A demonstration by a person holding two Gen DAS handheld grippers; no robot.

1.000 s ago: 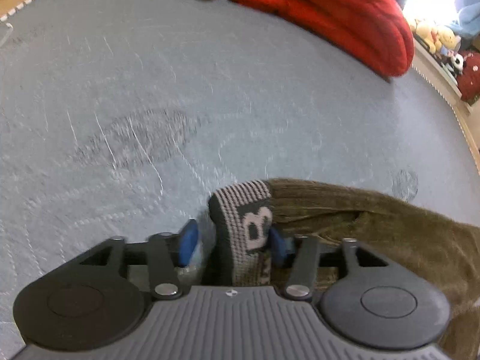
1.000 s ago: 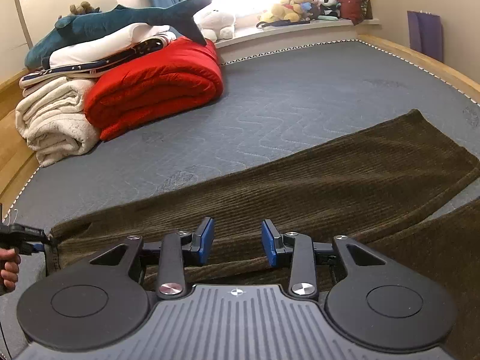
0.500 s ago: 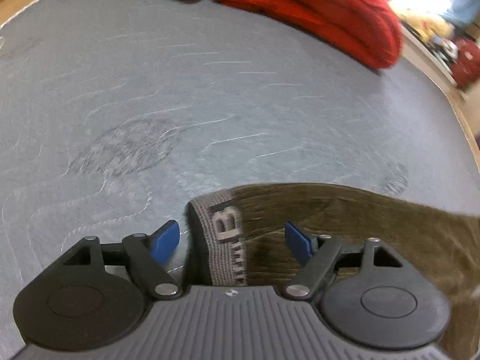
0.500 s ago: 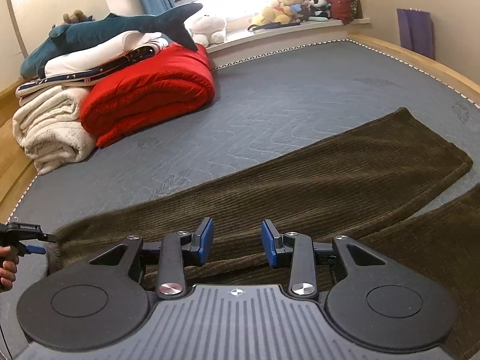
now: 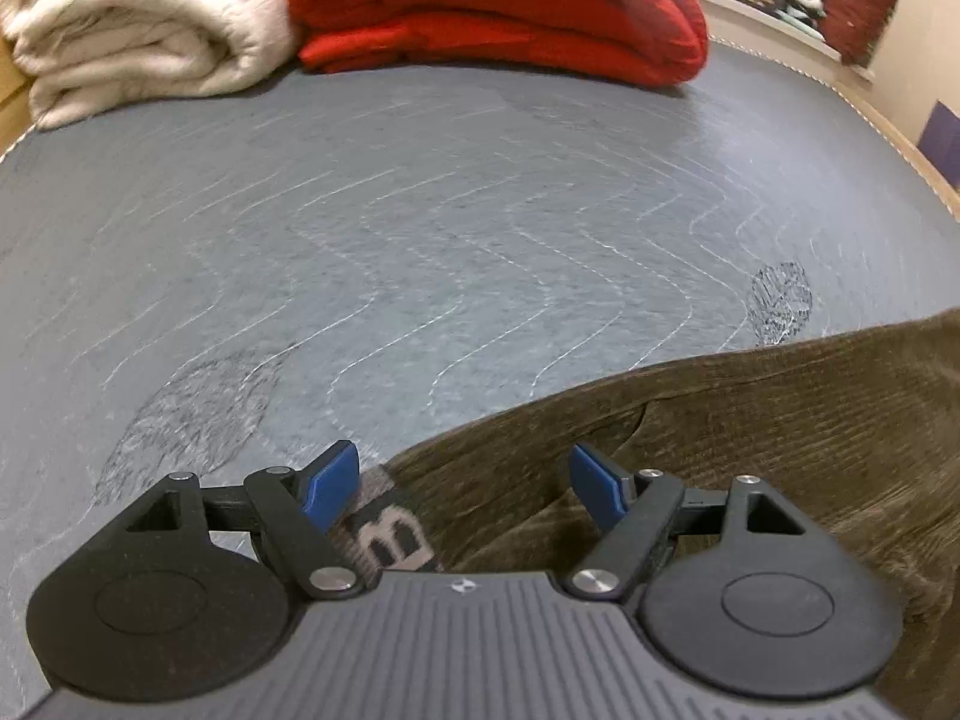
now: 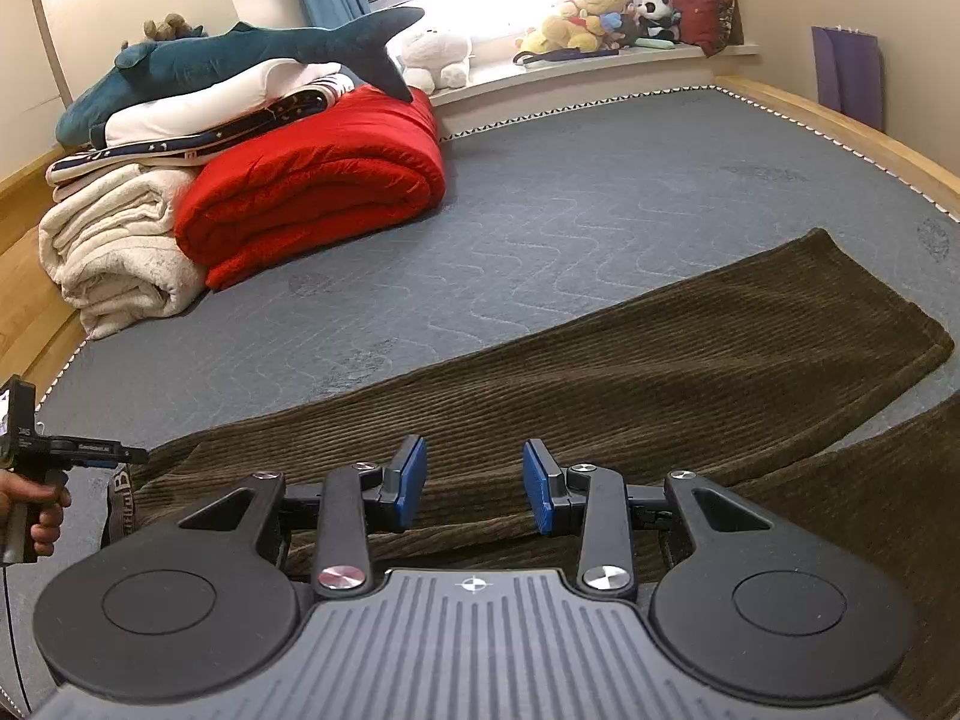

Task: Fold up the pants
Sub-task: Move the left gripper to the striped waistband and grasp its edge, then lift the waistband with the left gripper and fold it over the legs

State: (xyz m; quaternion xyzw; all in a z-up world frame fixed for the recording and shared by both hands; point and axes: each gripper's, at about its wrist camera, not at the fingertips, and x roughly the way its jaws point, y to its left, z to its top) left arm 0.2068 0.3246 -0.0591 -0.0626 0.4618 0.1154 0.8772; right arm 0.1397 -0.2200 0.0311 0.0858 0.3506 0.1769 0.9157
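Left claw (image 5: pixel 462 480), clamped on the pants' (image 6: pixel 630 372) waistband a second ago, now gapes released; right claw (image 6: pixel 474 486) stays spread.

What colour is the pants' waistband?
Grey with dark lettering on the waistband; clearest in the left wrist view.

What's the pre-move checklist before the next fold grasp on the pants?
1. left gripper open: ok, blue pads wide apart over the waistband.
2. right gripper open: ok, nothing between the pads.
3. Right gripper over the pants: ok, corduroy lies under both pads.
4. Upper leg flat: ok, it stretches out smooth to its hem.
5. Second leg laid out: cannot tell, it runs out of the right wrist view.
6. Fold space clear of the red blanket: ok, bare mattress lies between.
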